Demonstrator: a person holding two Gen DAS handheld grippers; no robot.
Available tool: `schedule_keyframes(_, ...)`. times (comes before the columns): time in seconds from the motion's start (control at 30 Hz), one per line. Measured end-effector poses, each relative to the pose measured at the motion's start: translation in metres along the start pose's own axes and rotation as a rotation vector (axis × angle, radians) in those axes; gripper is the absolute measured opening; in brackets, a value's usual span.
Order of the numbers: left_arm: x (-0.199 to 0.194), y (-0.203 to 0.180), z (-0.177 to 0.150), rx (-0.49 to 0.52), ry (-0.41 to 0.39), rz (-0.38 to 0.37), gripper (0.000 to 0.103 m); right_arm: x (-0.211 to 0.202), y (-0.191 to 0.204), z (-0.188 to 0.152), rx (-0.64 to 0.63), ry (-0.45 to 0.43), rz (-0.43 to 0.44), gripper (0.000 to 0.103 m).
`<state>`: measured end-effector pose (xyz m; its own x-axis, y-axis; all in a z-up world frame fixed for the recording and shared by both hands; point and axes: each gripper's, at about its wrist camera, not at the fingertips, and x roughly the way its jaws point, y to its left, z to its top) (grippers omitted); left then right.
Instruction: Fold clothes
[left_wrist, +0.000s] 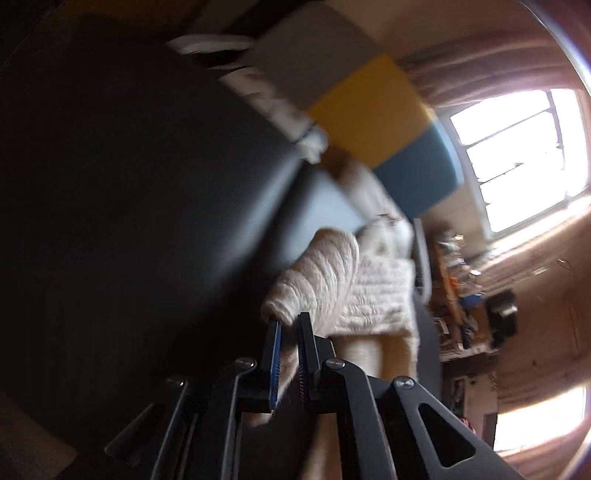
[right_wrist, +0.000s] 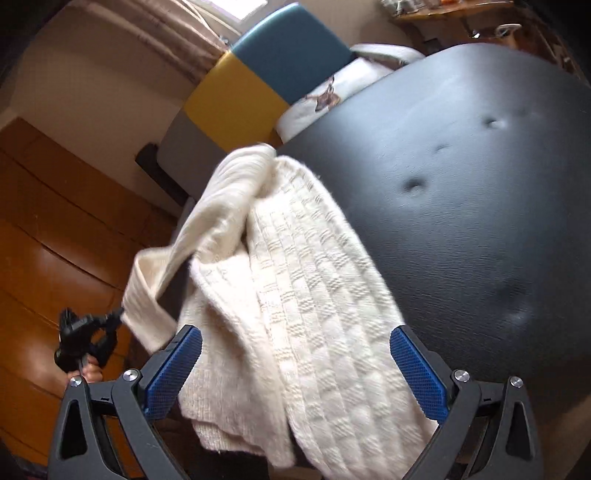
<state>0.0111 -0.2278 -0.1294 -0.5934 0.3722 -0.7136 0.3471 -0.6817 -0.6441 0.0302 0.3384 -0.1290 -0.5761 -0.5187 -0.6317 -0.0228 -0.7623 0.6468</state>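
the left gripper (left_wrist: 290, 325) pinches the cream sweater's (right_wrist: 295, 266) sleeve off the black table (right_wrist: 480, 184) edge, the right gripper (right_wrist: 295, 354) spread above it; next, likely lay the sleeve across the body.

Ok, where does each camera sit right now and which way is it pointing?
Left wrist: on the left hand-held gripper, angled down across the black table toward the window; its jaws pinch the cream sweater's sleeve.
Right wrist: on the right hand-held gripper, jaws open, above the cream sweater; the left hand-held gripper shows.
Shared: sweater, table, colour-block chair.
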Motion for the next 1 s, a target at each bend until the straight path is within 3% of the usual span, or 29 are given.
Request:
schedule_keyframes(0.1,-0.004,0.028,0.000,-0.064,0.053,0.043,0.015,0.020,0.008,0.004,0.011,0.034,-0.005,0.103)
schedule_keyframes(0.2,-0.027,0.032,-0.001,-0.029,-0.020,0.086,0.016,0.030,0.014,0.003,0.003,0.064,-0.013,0.103)
schedule_keyframes(0.3,-0.040,0.011,-0.005,0.099,-0.046,0.066,0.020,0.039,0.017,0.000,-0.001,0.091,-0.019,0.103)
schedule_keyframes(0.43,-0.023,-0.035,-0.021,0.305,-0.040,0.133,0.023,0.045,0.016,-0.004,-0.004,0.100,-0.042,0.103)
schedule_keyframes(0.6,0.016,-0.081,-0.055,0.617,-0.028,0.306,0.026,0.047,0.018,-0.004,-0.008,0.098,-0.053,0.103)
schedule_keyframes(0.73,0.049,-0.079,-0.073,0.729,0.026,0.434,0.028,0.047,0.017,-0.005,-0.017,0.098,-0.055,0.103)
schedule_keyframes(0.83,0.078,-0.067,-0.078,0.703,0.117,0.465,0.032,0.048,0.017,-0.005,-0.021,0.096,-0.056,0.103)
schedule_keyframes(0.97,0.081,-0.057,-0.084,0.684,0.089,0.431,0.035,0.049,0.017,-0.005,-0.016,0.090,-0.055,0.103)
schedule_keyframes(1.0,0.078,-0.053,-0.079,0.641,0.084,0.403,0.024,0.048,0.016,-0.005,-0.013,0.086,-0.053,0.103)
